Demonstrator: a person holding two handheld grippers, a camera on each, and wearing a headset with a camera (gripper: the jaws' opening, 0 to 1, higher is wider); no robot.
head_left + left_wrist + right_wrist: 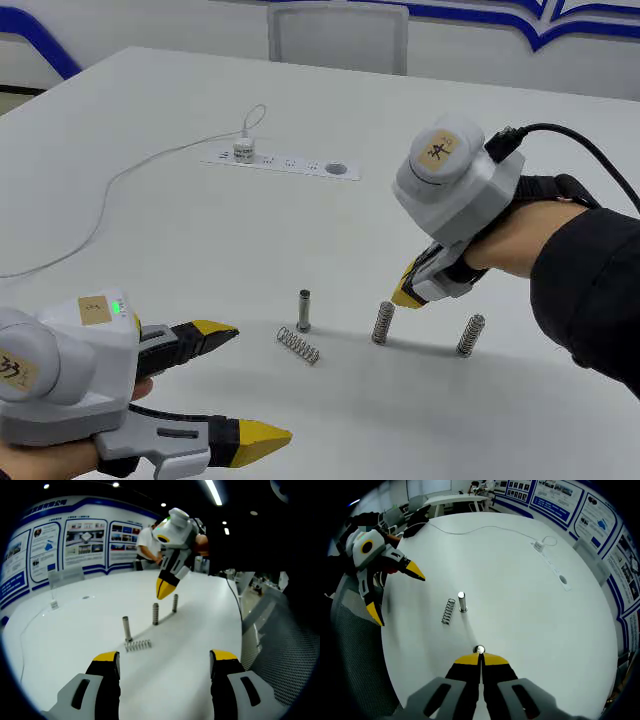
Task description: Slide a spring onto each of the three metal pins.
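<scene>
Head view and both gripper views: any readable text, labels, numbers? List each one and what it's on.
No text reads clearly enough to quote.
Tan sticker on the right gripper: handwritten mark, not legible.
Second tan sticker on the left gripper: handwritten mark, not legible.
Wall posters, left gripper view: print too blurred.
Poster boards, right gripper view: print too small.
Power strip: no print can be made out.
</scene>
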